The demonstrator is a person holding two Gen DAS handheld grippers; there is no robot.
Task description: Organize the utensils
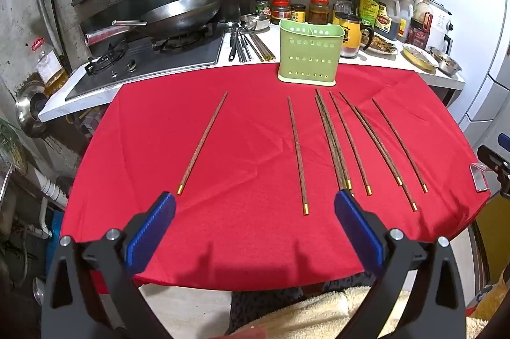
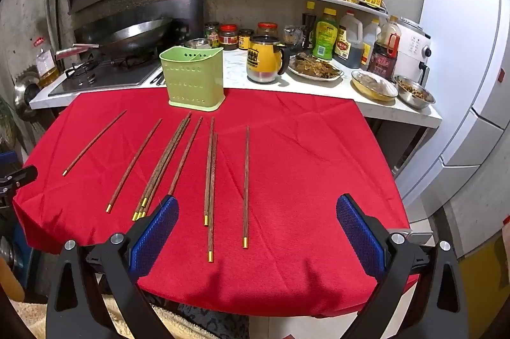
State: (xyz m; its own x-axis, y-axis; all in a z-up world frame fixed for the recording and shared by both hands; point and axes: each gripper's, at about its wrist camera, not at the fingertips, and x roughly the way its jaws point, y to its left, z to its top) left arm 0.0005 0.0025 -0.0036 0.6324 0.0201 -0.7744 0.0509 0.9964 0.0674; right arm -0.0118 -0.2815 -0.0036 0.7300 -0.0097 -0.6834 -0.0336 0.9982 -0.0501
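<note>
Most labels on the crowded counter are too small or blurred to read; the clearest is a green-lidded jar (image 1: 262, 8) near the top centre of the left wrist view, whose label seems to begin "Yes". The bottles (image 2: 347, 40) at the upper right of the right wrist view carry red and yellow labels with print I cannot make out.

The chopsticks (image 1: 297, 154) are dark brown wood with a mottled grain, each capped by a short gold band at the end nearest the cameras. They lie flat on the red cloth (image 1: 248, 237), fanned across the middle of both views, tips pointing toward the counter. One (image 1: 204, 143) lies apart toward the left; a few at the centre touch or overlap.

Behind them, at the far edge of the cloth, stands a pale green plastic holder (image 1: 309, 54) with rows of round holes; in the right wrist view it sits upper left of centre (image 2: 193, 79).

The left gripper (image 1: 255, 222) hangs low in its frame, blue-padded jaws spread wide, holding nothing. The right gripper (image 2: 257, 225) is likewise wide apart and bare.
</note>
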